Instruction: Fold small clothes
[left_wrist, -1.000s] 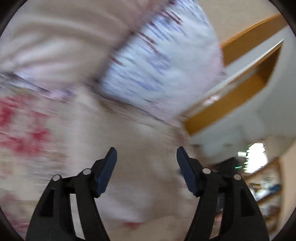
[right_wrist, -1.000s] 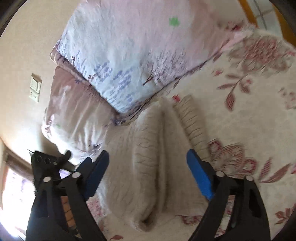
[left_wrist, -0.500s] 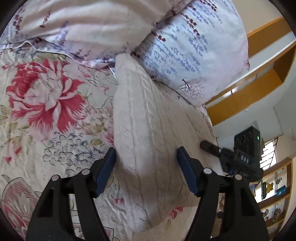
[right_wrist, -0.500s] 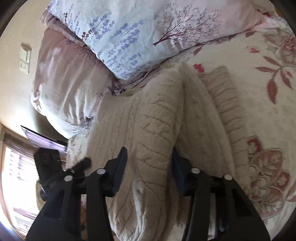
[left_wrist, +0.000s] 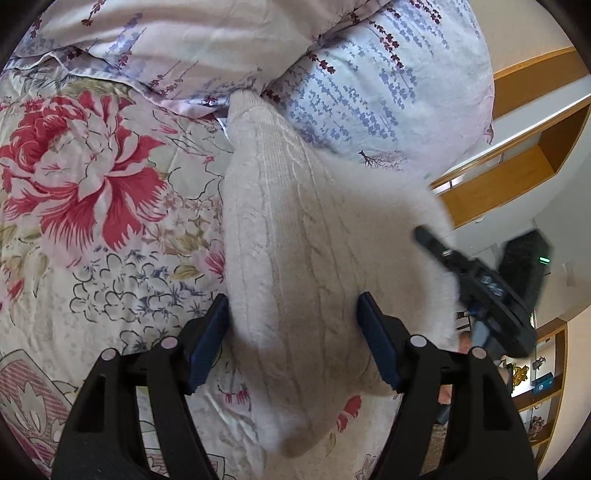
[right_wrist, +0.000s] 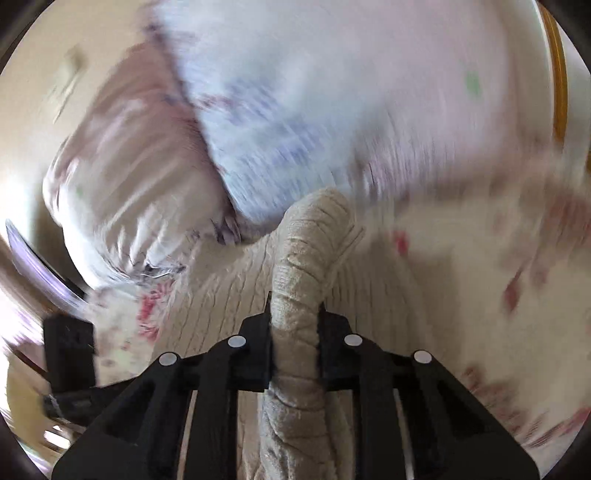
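While right tool (right_wrist: 294, 332) pinches sweater (right_wrist: 303, 266), left (left_wrist: 291, 339) wide

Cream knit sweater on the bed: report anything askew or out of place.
The cream knit sweater lies with its far end jammed against the pillows on the floral bedspread. The right tongs have just closed on a bunched ridge of it. Nothing looks damaged.

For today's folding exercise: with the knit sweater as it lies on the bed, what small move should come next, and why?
Probably close the left tongs on the cream sweater: their pads straddle it without pressing, while the right tongs have just closed and already pinch a fold.
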